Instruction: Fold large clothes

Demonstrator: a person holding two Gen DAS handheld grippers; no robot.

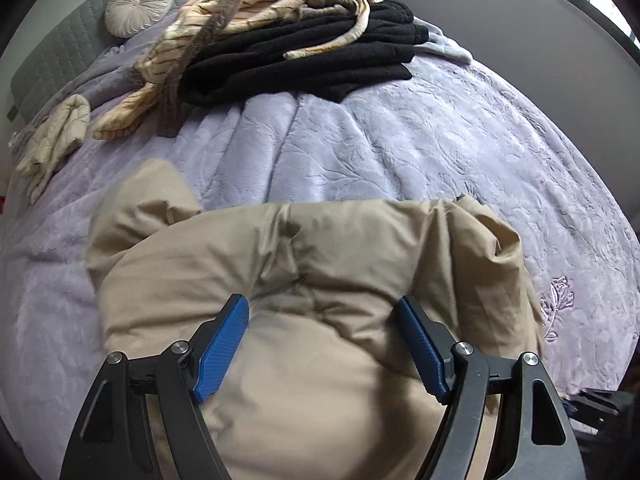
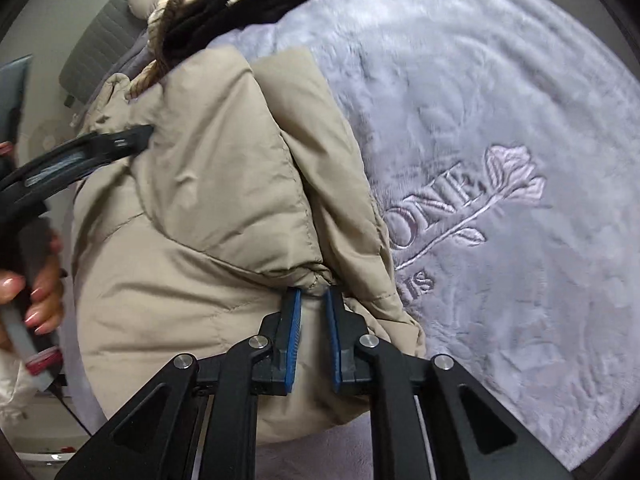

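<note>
On lilac bedspread (image 1: 400,152), beige puffer coat (image 1: 304,264) lengthwise toward pillows, left gripper (image 1: 322,312) spread wide, right gripper (image 2: 313,296) pinching its fold.

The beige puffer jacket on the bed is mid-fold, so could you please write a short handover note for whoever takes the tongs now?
Left tongs: open, hovering over the beige puffer jacket, holding nothing.
Right tongs: nearly closed, pinching a gathered seam at the jacket's edge.
Jacket lies bunched on the lilac blanket, partly folded over itself.
Black clothes sit stacked further up the bed, a striped garment loose on top.
Left: finish and flatten the jacket fold; the striped garment looks unfolded.
</note>
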